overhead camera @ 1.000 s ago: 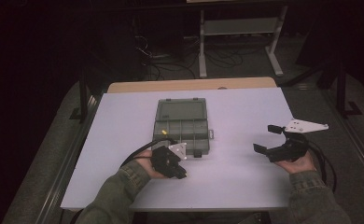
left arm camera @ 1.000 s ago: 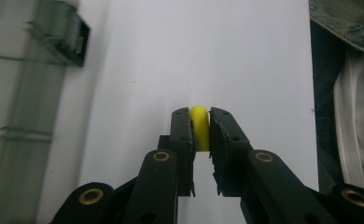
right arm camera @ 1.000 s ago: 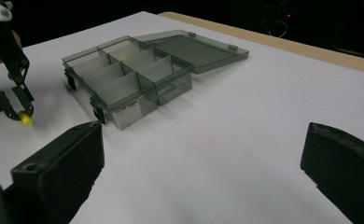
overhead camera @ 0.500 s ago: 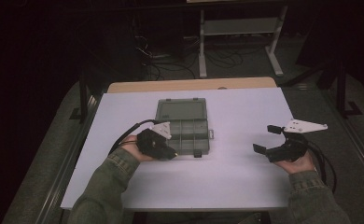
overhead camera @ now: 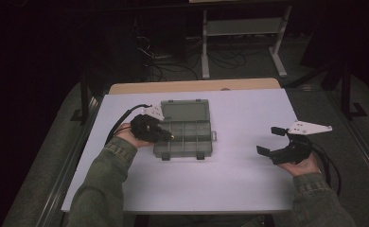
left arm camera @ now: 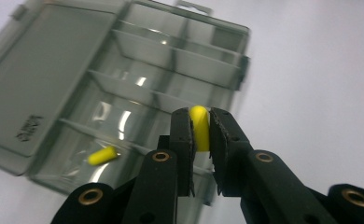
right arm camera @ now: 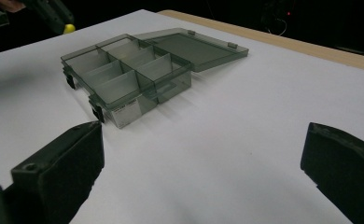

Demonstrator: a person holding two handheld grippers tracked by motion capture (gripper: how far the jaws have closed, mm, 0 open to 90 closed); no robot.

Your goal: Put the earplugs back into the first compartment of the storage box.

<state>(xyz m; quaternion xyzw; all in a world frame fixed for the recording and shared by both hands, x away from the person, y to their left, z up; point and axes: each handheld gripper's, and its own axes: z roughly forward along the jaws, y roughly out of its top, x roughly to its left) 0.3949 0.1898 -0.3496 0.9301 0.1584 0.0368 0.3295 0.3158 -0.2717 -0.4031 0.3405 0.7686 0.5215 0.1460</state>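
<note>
Pinching a soft yellow earplug (left arm camera: 199, 127) mid-length, the left gripper (left arm camera: 199, 123) sits closed above the compartment box (left arm camera: 124, 84) (light, squashable; grip gently).

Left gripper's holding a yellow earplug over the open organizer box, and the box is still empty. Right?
Not quite. The left gripper does hold a yellow earplug over the open organizer box, but the box isn't empty: the left gripper view shows a second yellow earplug lying in one compartment.

Dark room, white table (overhead camera: 249, 179), cables on floor (overhead camera: 173, 66).
</note>
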